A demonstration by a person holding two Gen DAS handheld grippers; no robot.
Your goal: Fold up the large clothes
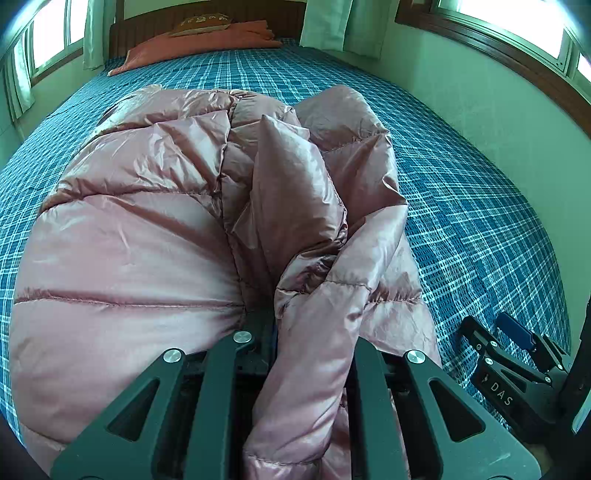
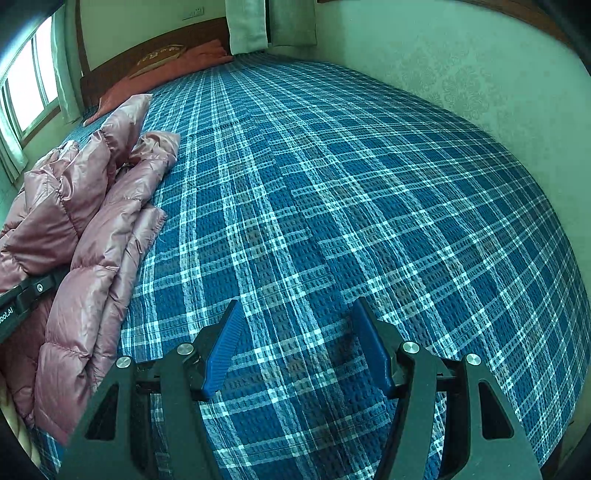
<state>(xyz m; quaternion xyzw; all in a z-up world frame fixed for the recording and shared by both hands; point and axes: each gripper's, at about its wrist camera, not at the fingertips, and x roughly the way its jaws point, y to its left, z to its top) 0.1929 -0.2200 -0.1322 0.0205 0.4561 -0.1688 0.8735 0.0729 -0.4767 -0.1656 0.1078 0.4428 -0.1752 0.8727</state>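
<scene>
A shiny pink puffer jacket (image 1: pixel 155 236) lies bunched on the blue plaid bedspread (image 1: pixel 461 206). In the left wrist view a fold of it runs between the jaws of my left gripper (image 1: pixel 269 332), which is shut on the fabric; its fingertips are buried in the padding. The right wrist view shows the same jacket (image 2: pixel 92 229) at the left, with the left gripper's black body (image 2: pixel 33 291) poking into it. My right gripper (image 2: pixel 297 306) hovers open over bare bedspread to the right of the jacket, blue pads (image 2: pixel 221 350) apart, nothing between them. In the left wrist view the right gripper (image 1: pixel 487 326) sits low at the right.
An orange blanket or pillow (image 1: pixel 207 40) lies against the wooden headboard (image 1: pixel 207 20) at the far end. A pale wall (image 2: pixel 461 74) runs along the bed's right side. Windows with curtains (image 2: pixel 33 85) stand to the left. Bedspread (image 2: pixel 351 184) stretches wide to the right of the jacket.
</scene>
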